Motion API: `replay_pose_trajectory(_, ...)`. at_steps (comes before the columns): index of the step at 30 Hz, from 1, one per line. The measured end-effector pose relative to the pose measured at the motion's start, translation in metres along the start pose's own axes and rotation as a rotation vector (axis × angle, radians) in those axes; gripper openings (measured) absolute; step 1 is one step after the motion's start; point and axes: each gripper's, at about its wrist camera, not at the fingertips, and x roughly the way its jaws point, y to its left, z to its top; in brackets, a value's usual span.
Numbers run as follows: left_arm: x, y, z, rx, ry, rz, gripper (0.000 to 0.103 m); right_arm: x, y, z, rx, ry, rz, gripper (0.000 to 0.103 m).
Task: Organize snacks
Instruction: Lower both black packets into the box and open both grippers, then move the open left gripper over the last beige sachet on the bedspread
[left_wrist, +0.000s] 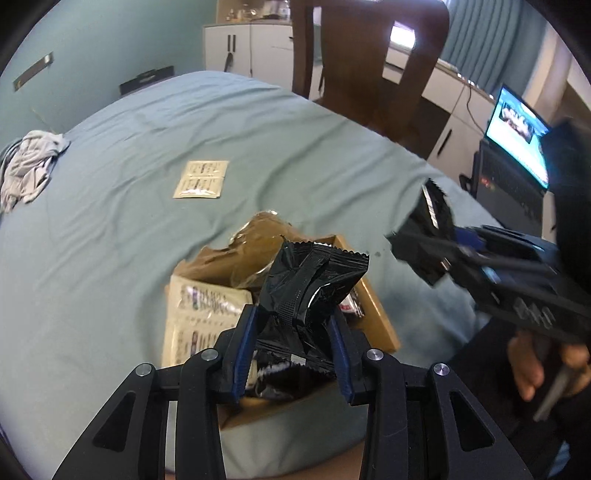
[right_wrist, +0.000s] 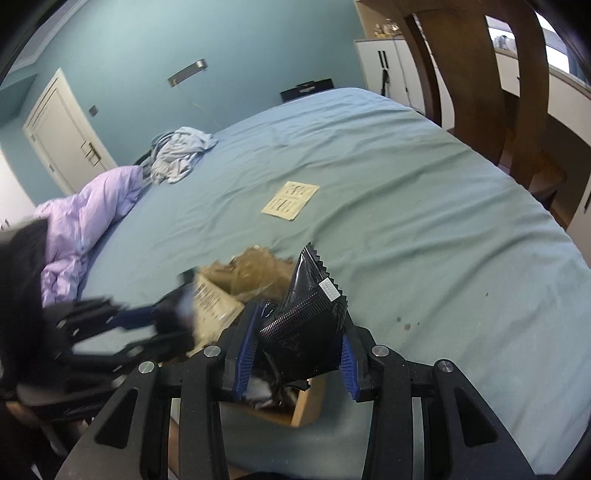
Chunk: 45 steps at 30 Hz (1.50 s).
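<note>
My left gripper (left_wrist: 293, 325) is shut on a black snack packet (left_wrist: 314, 280) and holds it above an open cardboard box (left_wrist: 376, 306) on the bed. The box holds a beige printed packet (left_wrist: 199, 317), a brown wrapper (left_wrist: 255, 254) and dark packets. My right gripper (right_wrist: 301, 343) is shut on another black snack packet (right_wrist: 310, 314), just above the box's right side (right_wrist: 306, 402). In the left wrist view the right gripper (left_wrist: 436, 236) shows blurred at the right with its packet. The left gripper (right_wrist: 173, 317) shows blurred at the left of the right wrist view. A flat beige sachet (left_wrist: 201, 180) lies further out on the sheet (right_wrist: 290, 199).
The blue-green bed sheet (left_wrist: 129, 240) fills most of both views. Crumpled grey-blue clothes (right_wrist: 181, 151) and a lilac duvet (right_wrist: 88, 218) lie at the far left. A wooden chair (left_wrist: 365, 55) stands beyond the bed. An open laptop (left_wrist: 517, 140) sits at the right.
</note>
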Motion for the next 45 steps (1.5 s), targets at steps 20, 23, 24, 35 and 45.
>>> replay_pose_trajectory(20, -0.027, 0.067, -0.014, -0.222, -0.178, 0.320, 0.101, 0.031, 0.040, 0.005, -0.177, 0.080, -0.006, 0.038)
replay_pose_trajectory(23, -0.023, 0.069, -0.011, -0.219, -0.150, 0.324, 0.101, 0.035, 0.045, 0.001, -0.211, 0.098, 0.010, 0.039)
replay_pose_trajectory(24, -0.022, 0.069, -0.011, -0.219, -0.147, 0.331, 0.101, 0.035, 0.047, 0.000, -0.219, 0.105, 0.016, 0.039)
replay_pose_trajectory(35, -0.029, 0.067, -0.015, -0.221, -0.199, 0.347, 0.101, 0.027, 0.050, 0.014, -0.175, 0.174, 0.081, 0.060)
replay_pose_trajectory(45, -0.024, 0.069, -0.014, -0.227, -0.160, 0.354, 0.101, -0.001, 0.014, 0.022, -0.229, -0.047, -0.220, 0.077)
